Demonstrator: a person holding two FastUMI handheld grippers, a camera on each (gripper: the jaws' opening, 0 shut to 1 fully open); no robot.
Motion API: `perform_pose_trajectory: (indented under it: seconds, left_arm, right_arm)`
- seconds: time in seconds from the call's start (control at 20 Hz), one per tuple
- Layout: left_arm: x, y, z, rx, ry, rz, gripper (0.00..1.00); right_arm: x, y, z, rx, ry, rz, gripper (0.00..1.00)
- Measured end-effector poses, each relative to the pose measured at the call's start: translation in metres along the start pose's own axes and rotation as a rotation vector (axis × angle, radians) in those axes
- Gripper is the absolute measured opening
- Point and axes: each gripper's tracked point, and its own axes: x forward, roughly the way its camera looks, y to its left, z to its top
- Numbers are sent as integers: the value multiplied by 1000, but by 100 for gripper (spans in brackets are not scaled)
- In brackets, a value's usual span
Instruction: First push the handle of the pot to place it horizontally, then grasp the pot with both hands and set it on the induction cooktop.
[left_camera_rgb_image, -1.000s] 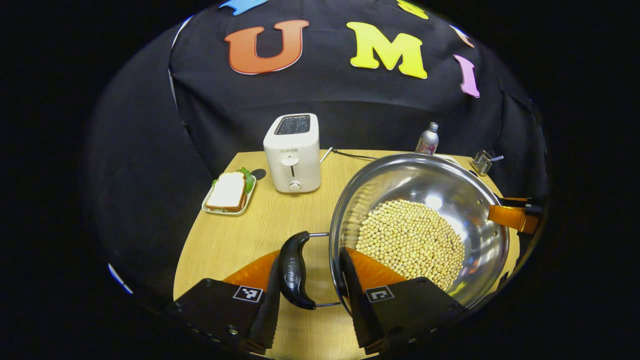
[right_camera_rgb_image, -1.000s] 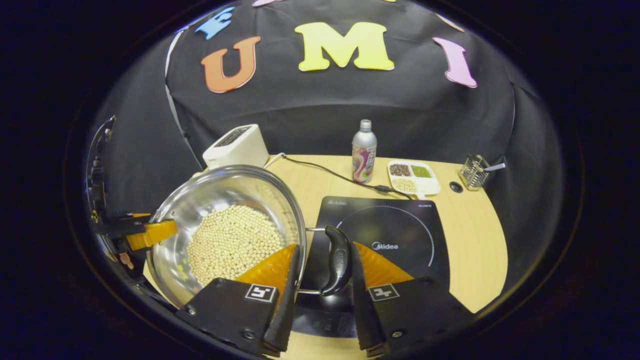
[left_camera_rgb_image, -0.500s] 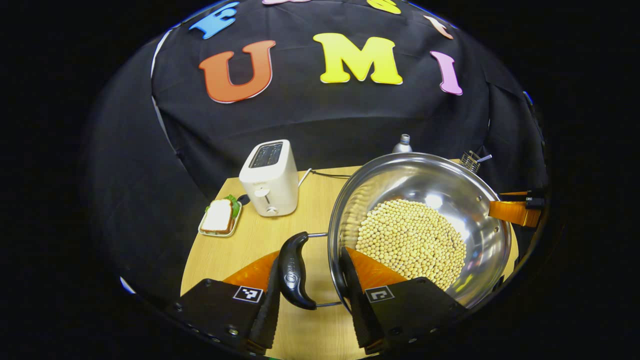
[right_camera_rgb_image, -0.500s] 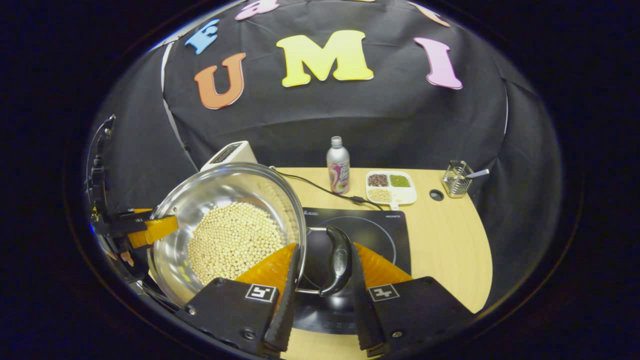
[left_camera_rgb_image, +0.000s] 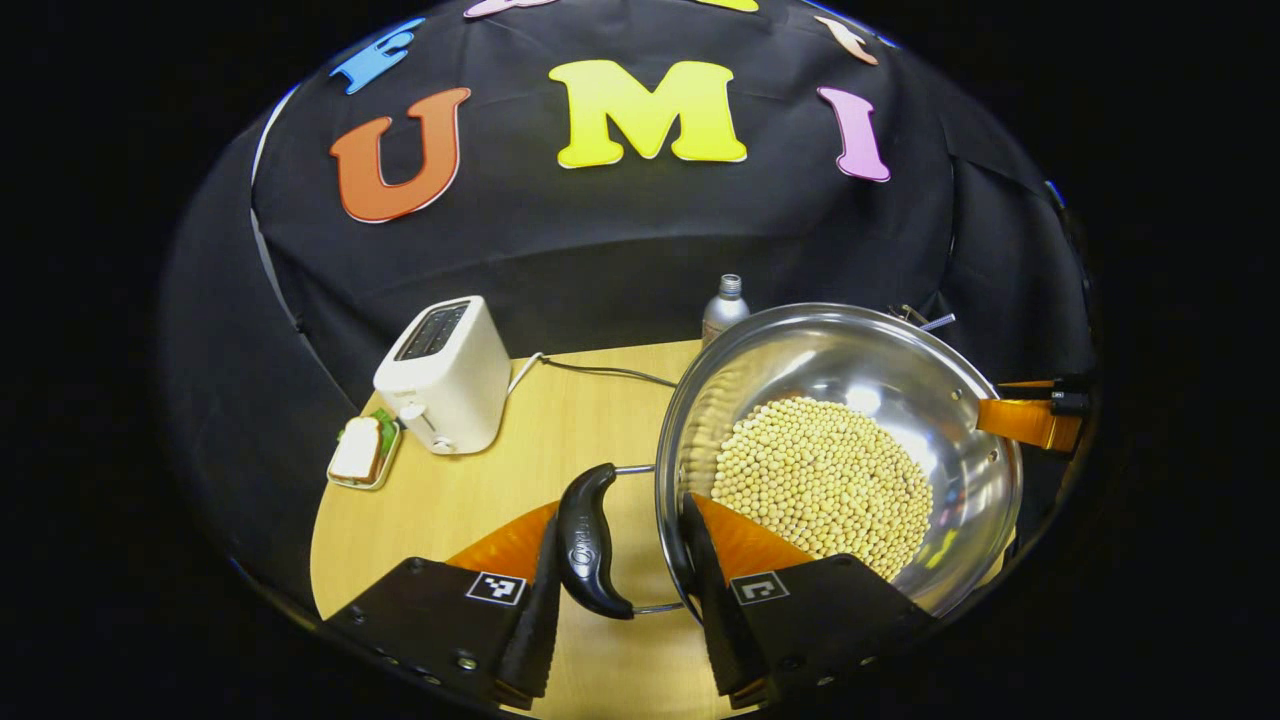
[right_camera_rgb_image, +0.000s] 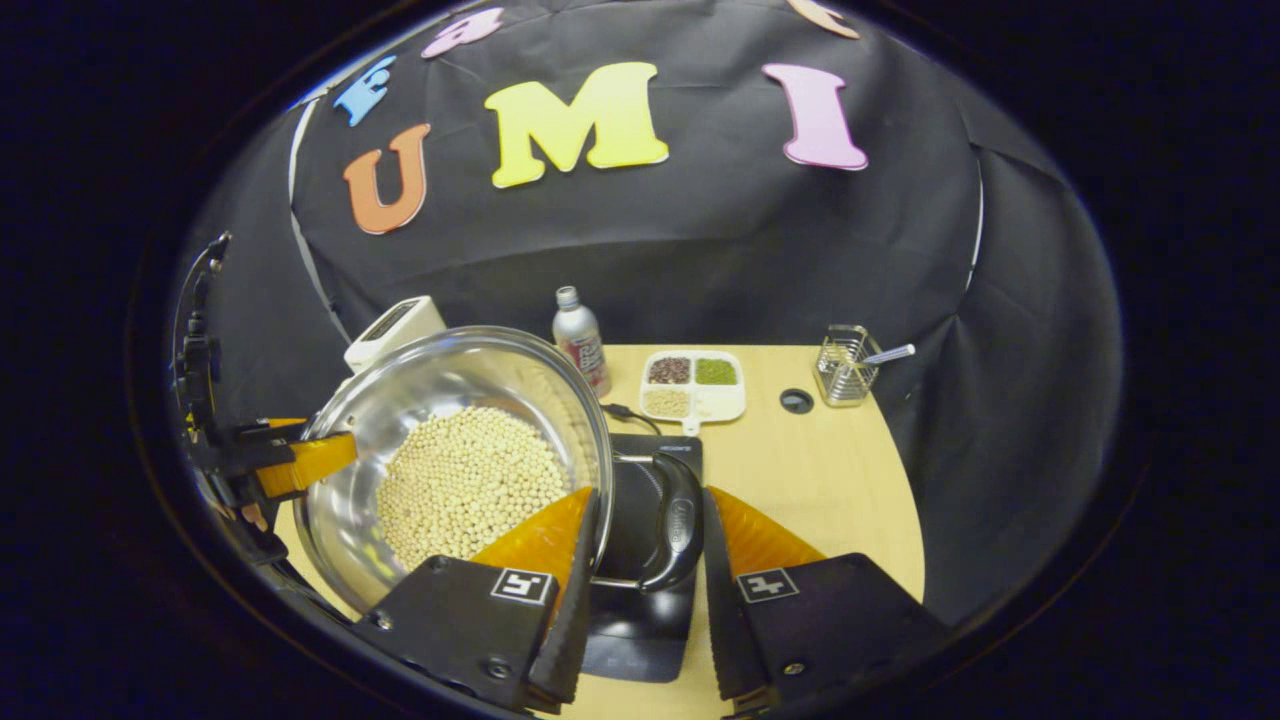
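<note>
The pot (right_camera_rgb_image: 455, 455) is a wide, shallow bowl of polished steel, its bottom covered by a bed of small, round, pale beans (right_camera_rgb_image: 470, 485), and it hangs in the air between the two grippers, carried at opposite sides of its rim. Its long axis runs handle to handle, from the left handle (left_camera_rgb_image: 588, 540) to the right handle (right_camera_rgb_image: 676, 520); both are dark, smooth, curved grips on thin wire loops, lying level. The left gripper (left_camera_rgb_image: 618, 575) straddles its handle, one finger outside the grip and the other against the pot's wall, and the right gripper (right_camera_rgb_image: 642, 565) does the same on its side; whether the fingers press the grips or only cradle them I cannot tell. The induction cooktop (right_camera_rgb_image: 640, 575), a flat slab of black glass, lies just below and in front of the right gripper, so the pot has to travel toward the right hand's side and then down; the right hand is the nearer one. Farther out on the pale wooden table (right_camera_rgb_image: 830, 480) stand a metal bottle (right_camera_rgb_image: 580, 340), a divided white dish (right_camera_rgb_image: 693, 385), a wire holder (right_camera_rgb_image: 843, 365), and on the left a white toaster (left_camera_rgb_image: 443, 375) beside a sandwich plate (left_camera_rgb_image: 361, 452).
</note>
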Motion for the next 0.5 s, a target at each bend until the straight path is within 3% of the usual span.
perform_pose_trajectory:
  seconds: [0.5]
  left_arm:
    - [45,-27,-4,-5,27,-34,59]
  right_arm:
    - [34,-35,-12,31,35,-37,51]
